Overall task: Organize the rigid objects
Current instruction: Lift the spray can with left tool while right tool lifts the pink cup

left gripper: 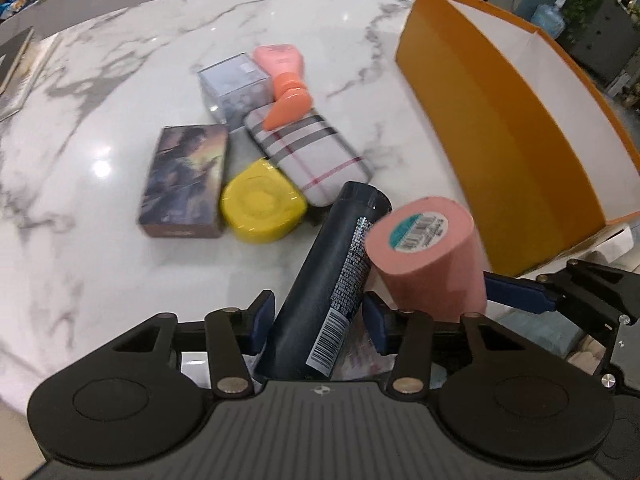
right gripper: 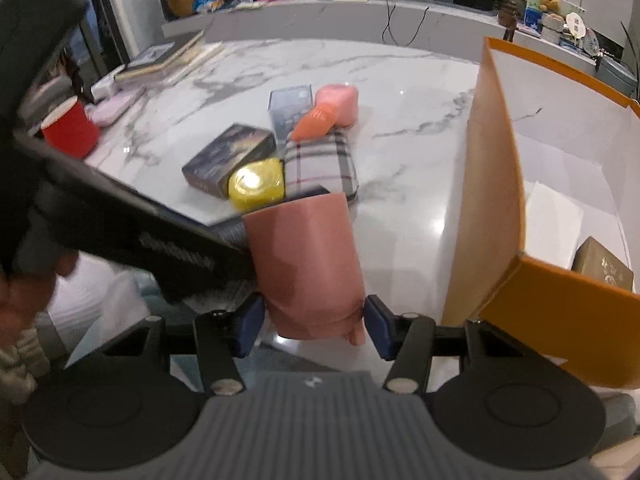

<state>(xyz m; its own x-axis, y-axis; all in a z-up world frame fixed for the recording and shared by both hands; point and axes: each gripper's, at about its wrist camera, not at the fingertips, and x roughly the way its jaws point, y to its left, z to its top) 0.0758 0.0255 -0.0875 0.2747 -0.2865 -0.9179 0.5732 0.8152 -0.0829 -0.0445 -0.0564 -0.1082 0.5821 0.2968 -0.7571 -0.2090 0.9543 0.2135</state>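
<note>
My left gripper [left gripper: 320,322] is shut on a dark bottle [left gripper: 332,264] with a barcode label; the bottle slants away from me over the marble table [left gripper: 120,80]. Right beside it, a pink cylindrical bottle [left gripper: 424,256] with a teal label on its end is held off the table. In the right wrist view this pink bottle [right gripper: 308,264] stands between the blue pads of my right gripper [right gripper: 314,322], which is shut on it. One right gripper finger [left gripper: 516,290] shows behind the pink bottle in the left wrist view.
A tall orange box [right gripper: 492,200] stands open to the right, with a small brown box [right gripper: 604,266] inside. Mid-table lie a yellow case [left gripper: 262,204], a plaid case [left gripper: 308,152], a picture box [left gripper: 186,184], a clear box [left gripper: 236,88] and a pink-orange bottle [left gripper: 286,84]. A red cup [right gripper: 72,130] stands far left.
</note>
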